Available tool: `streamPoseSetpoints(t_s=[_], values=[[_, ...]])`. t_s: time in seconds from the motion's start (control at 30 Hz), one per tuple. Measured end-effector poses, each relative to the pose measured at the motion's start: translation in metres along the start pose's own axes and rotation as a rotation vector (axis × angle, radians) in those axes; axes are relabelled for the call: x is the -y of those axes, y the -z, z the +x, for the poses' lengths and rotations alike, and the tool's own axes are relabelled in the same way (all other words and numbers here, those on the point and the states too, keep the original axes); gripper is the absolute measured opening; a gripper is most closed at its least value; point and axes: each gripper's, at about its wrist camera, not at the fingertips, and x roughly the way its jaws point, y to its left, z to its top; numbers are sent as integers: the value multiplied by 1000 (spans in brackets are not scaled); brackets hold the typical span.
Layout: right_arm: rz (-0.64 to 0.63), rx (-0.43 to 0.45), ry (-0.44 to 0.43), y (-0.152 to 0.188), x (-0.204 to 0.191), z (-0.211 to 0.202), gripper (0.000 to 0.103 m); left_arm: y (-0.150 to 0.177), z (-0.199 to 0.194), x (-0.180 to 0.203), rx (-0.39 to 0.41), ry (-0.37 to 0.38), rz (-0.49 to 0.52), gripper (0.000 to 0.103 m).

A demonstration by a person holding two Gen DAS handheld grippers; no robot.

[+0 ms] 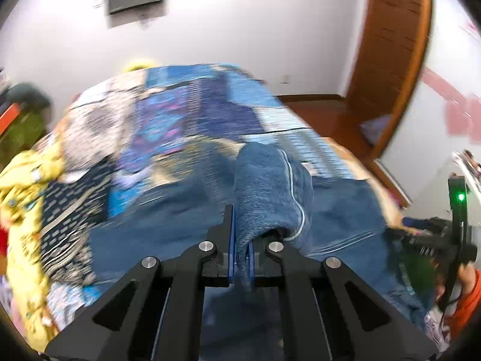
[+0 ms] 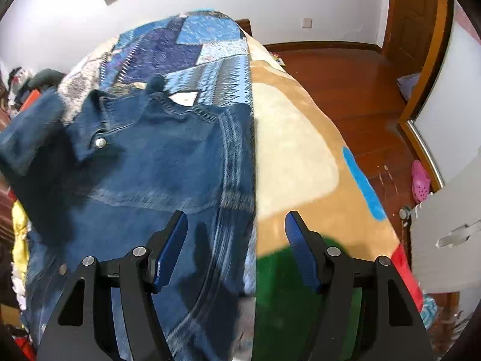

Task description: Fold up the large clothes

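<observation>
On the bed (image 2: 300, 138), left gripper (image 1: 242, 258) pinches the denim jacket (image 2: 144, 162); right gripper (image 2: 236, 252) hovers, fingers spread.

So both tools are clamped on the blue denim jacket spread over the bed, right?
Not both. The left tool is clamped on a fold of the blue denim jacket, as the left wrist view shows. The right tool hangs open above the jacket's edge, gripping nothing, as the right wrist view shows.
</observation>
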Motion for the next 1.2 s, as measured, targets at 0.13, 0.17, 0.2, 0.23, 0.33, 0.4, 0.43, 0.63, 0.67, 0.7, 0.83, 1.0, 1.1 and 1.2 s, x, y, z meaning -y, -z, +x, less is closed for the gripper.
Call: streamPoseSetpoints(t_s=[0.13, 0.17, 0.2, 0.23, 0.33, 0.4, 0.43, 0.63, 0.67, 0.7, 0.83, 1.0, 1.1, 1.2], values=[[-31, -64, 52, -3, 2, 22, 64, 26, 2, -53, -57, -44, -95, 6], [-35, -69, 54, -2, 2, 24, 64, 36, 5, -66, -81, -48, -117, 6], [-42, -68, 59, 0, 2, 24, 64, 44, 7, -76, -102, -42, -139, 6], [-50, -67, 67, 1, 2, 25, 66, 52, 9, -84, -123, -32, -163, 6], [-46, -73, 76, 3, 2, 25, 68, 78, 17, -101, -177, 1, -234, 7], [-47, -73, 87, 2, 1, 25, 68, 91, 22, -105, -201, -5, -248, 8], [-50, -71, 93, 3, 1, 24, 69, 96, 23, -106, -209, -12, -252, 10], [-34, -78, 102, 0, 0, 26, 70, 121, 17, -130, -215, -61, -316, 26], [-34, -79, 107, -1, -1, 27, 70, 124, 16, -135, -225, -73, -315, 31], [-36, -79, 113, -1, -2, 26, 70, 126, 15, -138, -229, -73, -314, 33], [-38, -77, 126, -2, -7, 26, 72, 132, 4, -146, -259, -136, -261, 37], [-9, -83, 97, -5, -7, 21, 72, 123, -16, -167, -228, -135, -247, 62], [-10, -66, 75, -9, -11, 15, 72, 108, -21, -181, -194, -121, -259, 70], [-20, -45, 55, -15, -17, 11, 72, 90, -11, -196, -194, -89, -293, 70]])
